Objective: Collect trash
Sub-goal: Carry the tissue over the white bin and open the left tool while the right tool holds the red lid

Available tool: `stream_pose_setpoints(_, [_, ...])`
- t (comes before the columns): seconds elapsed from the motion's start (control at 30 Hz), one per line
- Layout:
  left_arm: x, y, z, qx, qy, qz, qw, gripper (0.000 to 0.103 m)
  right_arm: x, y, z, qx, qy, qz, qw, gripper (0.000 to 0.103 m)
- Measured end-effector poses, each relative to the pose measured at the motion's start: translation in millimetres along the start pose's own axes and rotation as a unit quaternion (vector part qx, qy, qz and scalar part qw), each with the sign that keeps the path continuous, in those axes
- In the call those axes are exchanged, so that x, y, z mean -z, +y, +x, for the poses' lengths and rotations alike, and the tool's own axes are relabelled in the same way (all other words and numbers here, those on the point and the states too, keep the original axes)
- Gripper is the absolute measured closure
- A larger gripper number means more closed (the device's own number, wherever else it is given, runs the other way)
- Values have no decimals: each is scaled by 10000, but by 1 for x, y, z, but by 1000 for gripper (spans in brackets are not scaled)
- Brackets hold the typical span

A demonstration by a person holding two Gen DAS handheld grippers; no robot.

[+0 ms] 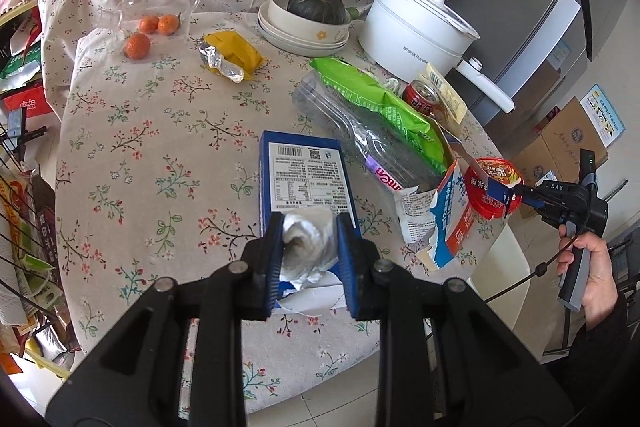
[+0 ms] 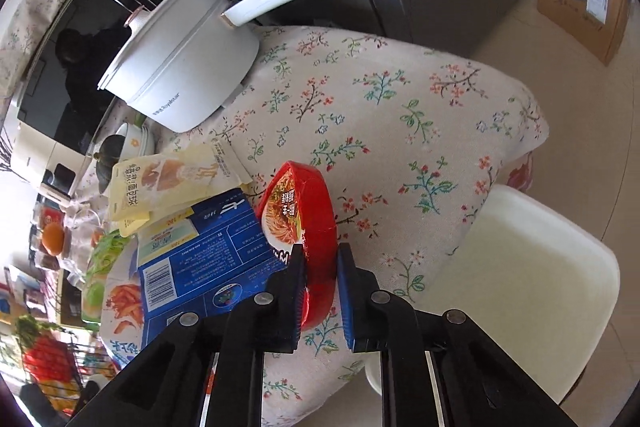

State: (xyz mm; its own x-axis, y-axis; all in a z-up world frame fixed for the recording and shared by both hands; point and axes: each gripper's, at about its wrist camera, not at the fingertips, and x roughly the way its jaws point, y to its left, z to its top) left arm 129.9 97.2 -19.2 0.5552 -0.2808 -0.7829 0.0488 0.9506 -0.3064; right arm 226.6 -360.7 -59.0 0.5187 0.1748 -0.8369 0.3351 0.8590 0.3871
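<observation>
Trash is spread over my table; the red noodle cup sits at its three-o'clock edge, just beside the torn blue carton. My right gripper pinches the cup's rim, and my left gripper clamps a crumpled tissue above the blue box. I judge the thin rim could buckle and slip, dropping the cup to the floor.

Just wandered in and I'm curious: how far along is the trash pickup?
Nothing looks cleared away yet. In hand: left gripper holds a crumpled tissue; right gripper pinches the red noodle cup. Left on the table: blue box, bottle, can, yellow wrapper.
</observation>
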Motion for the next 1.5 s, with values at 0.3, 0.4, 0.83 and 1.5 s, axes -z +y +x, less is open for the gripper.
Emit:
stream_pose_setpoints(0.3, [2, -32, -7, 212, -201, 271, 9992, 75, -4, -14, -51, 320, -647, -285, 9970, 87])
stream_pose_setpoints(0.4, [2, -49, -6, 324, -224, 450, 9982, 75, -3, -27, -62, 341, -705, -296, 9965, 87])
stream_pose_setpoints(0.83, [20, -170, 33, 1123, 52, 1432, 9833, 75, 23, -77, -95, 595, -585, -546, 9950, 87])
stream_pose_setpoints(1.5, [109, -297, 139, 1668, 840, 2790, 9420, 75, 64, -187, -89, 1137, 18, -368, 9928, 87])
